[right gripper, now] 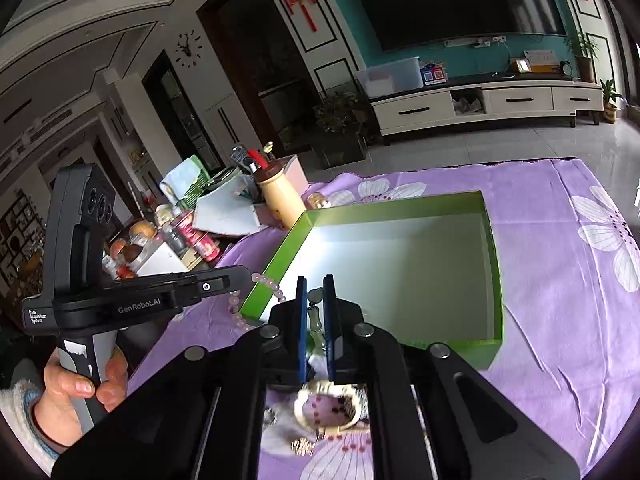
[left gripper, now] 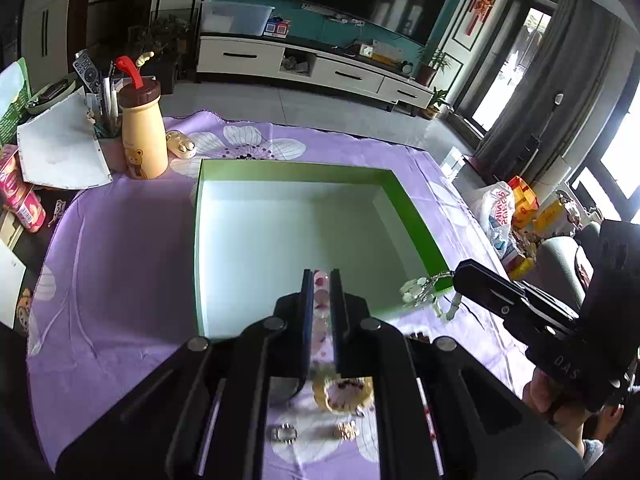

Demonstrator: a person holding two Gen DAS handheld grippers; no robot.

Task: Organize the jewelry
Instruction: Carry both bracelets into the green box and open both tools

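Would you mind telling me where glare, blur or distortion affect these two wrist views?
Left wrist view: windows blow out white, fisheye bends the green box rim, rings near the lens are blurred. Right wrist view: glare whitens the box floor; the gold bangle under the right gripper is smeared.

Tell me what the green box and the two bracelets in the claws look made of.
Green box: likely cardboard, thin folded walls, smooth white inside. Pink bracelet: translucent round beads, stone or glass. Pale green bracelet: glossy carved pieces, jade-like, possibly glass.
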